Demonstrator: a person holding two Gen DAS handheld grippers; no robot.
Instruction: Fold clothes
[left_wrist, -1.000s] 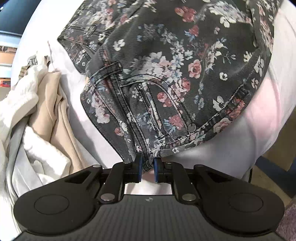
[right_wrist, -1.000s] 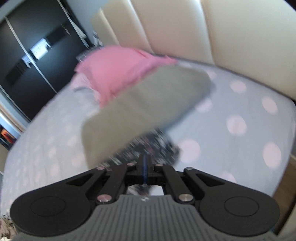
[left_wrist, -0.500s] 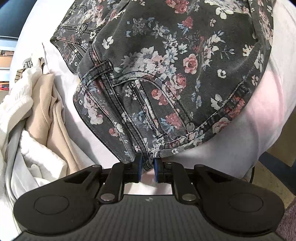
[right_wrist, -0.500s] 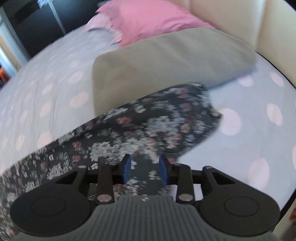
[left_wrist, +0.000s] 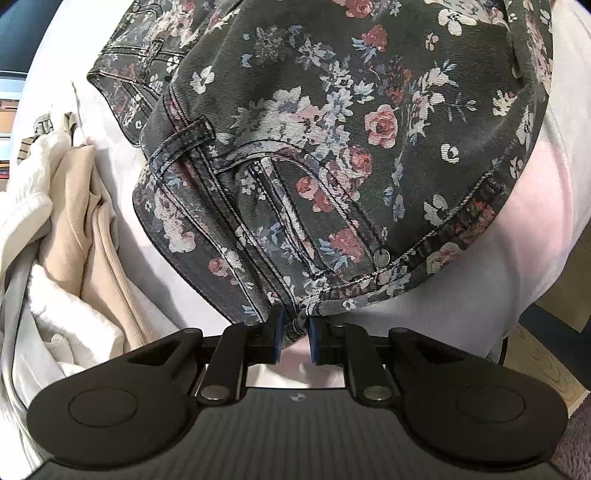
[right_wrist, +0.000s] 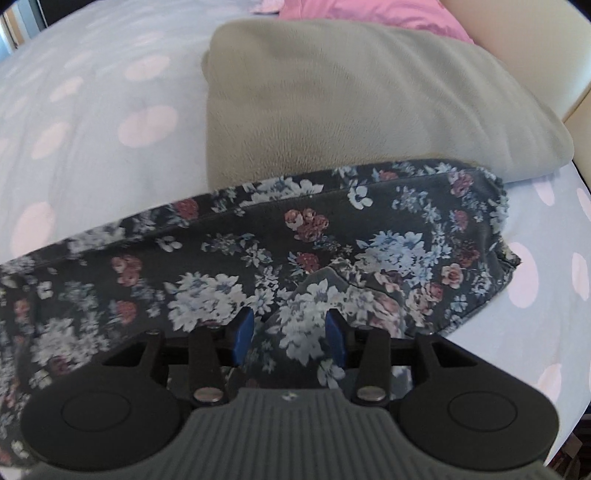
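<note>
Floral jeans (left_wrist: 332, 155) lie spread on the bed, dark denim with pink and white flowers, and both of your grippers are at them. Your left gripper (left_wrist: 294, 329) is nipped down on a bunched bit of the waistband edge — blue pads nearly together, cloth pinched between them, so it has hold. Just past it in the left wrist view: a front pocket with a rivet (left_wrist: 381, 257), then a belt loop (left_wrist: 184, 138) further up, then more denim running out of frame. To the left of the jeans sits a heap of cream and beige clothes (left_wrist: 66, 236), touching nothing of yours. Bed sheet (left_wrist: 491, 273) shows pale under the hem, floor at the far right corner.

Your right gripper (right_wrist: 290, 334) stands about half open over a trouser leg (right_wrist: 258, 258) — its jaws have just been opening, the blue pads (right_wrist: 242, 334) stand apart on either side of a raised fold of fabric, not pressing it, so nothing is held. Beyond the leg lies a folded grey-green fleece (right_wrist: 351, 103), the denim's far edge lying on its near edge. Behind that a pink garment or pillow (right_wrist: 369, 13), cannot tell which. Sheet here is pale blue with pink dots (right_wrist: 147, 122); cream headboard (right_wrist: 535, 40) at top right.
</note>
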